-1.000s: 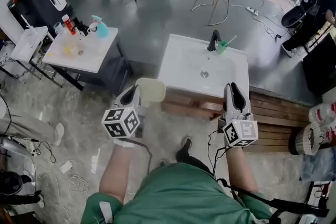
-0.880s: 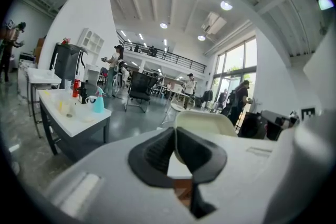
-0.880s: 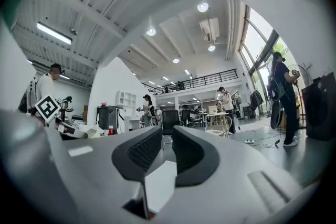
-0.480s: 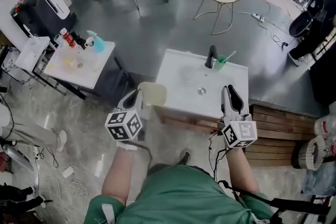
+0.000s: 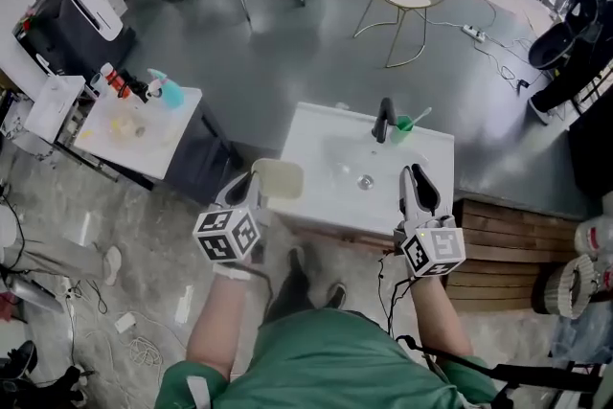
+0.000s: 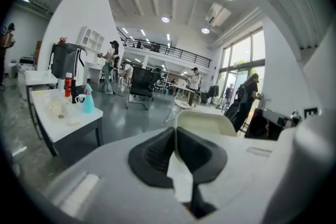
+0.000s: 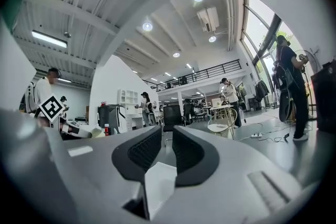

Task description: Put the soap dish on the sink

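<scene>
The left gripper pinches the rim of the soap dish over the near left corner of the sink (its basin lies ahead-right), while the right gripper, jaws narrowly parted, holds nothing.

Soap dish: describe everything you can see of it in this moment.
The soap dish is pale cream, plastic-looking, a shallow rounded rectangle with a raised rim. The left tool is shut on one edge, holding it in the air by the front left corner of the white sink. Nothing else touches it.
</scene>
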`<state>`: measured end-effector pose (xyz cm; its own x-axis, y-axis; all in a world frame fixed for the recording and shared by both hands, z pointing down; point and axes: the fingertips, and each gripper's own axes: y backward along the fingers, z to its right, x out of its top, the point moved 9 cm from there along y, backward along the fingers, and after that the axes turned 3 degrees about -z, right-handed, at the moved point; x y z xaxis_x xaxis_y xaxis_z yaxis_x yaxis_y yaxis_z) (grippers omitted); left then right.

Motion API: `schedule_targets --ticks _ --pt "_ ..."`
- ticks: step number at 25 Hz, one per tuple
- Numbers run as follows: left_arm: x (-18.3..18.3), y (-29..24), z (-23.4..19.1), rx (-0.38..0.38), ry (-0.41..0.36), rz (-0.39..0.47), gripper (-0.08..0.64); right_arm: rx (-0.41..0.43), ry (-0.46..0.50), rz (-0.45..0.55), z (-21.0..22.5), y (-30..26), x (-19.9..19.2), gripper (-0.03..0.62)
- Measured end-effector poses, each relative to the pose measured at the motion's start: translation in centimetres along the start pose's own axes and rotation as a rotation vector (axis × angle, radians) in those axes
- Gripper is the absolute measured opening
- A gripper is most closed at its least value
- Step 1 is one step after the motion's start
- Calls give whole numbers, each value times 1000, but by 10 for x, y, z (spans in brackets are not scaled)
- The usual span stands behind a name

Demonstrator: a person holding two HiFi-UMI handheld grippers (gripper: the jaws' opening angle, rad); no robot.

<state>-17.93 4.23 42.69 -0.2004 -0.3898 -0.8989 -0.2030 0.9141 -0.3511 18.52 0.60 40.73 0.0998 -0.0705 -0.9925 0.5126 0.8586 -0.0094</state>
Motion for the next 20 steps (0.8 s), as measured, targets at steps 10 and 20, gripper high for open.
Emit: schedule_targets --ticks 10,20 --pt "50 -110 -44 -98 -16 -40 14 -107 13 11 17 -86 15 49" --pt "74 -205 -96 -181 -7 -119 14 -216 24 -19 19 -159 14 49"
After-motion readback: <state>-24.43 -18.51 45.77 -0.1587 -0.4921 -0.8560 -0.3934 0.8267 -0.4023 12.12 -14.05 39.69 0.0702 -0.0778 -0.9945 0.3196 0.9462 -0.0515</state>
